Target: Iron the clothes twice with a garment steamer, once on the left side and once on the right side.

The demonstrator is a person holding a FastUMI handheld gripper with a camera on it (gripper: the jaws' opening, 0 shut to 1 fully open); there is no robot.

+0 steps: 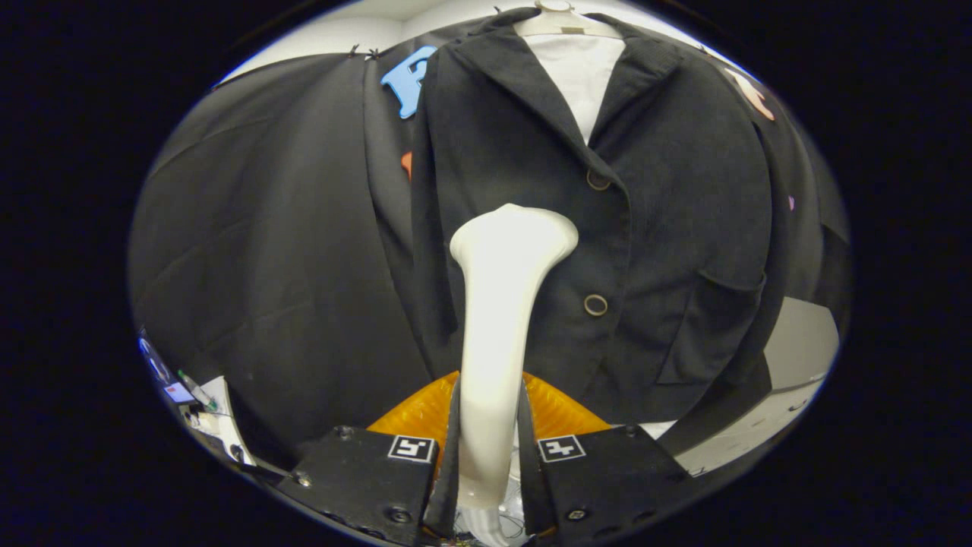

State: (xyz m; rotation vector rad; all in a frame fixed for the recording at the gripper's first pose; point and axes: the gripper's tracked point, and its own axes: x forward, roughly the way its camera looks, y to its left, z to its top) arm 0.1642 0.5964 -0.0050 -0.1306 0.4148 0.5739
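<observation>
Tongs (490,448) closed on the handle of the steamer (497,334), one finger pressing each side of the pale shaft. From the fingers the shaft runs straight ahead and widens into a flat head, which lies at the jacket's (600,228) front, just beside the row of buttons (596,305) and level between the upper and lower one. Dark jacket on a hanger (558,19) over a white shirt (579,72), against the booth's black cloth wall (266,228). Orange object (558,414) just beyond the fingers.

hand-held gripper (490,456) clamped tight, fingers (448,456) pointing forward.
</observation>
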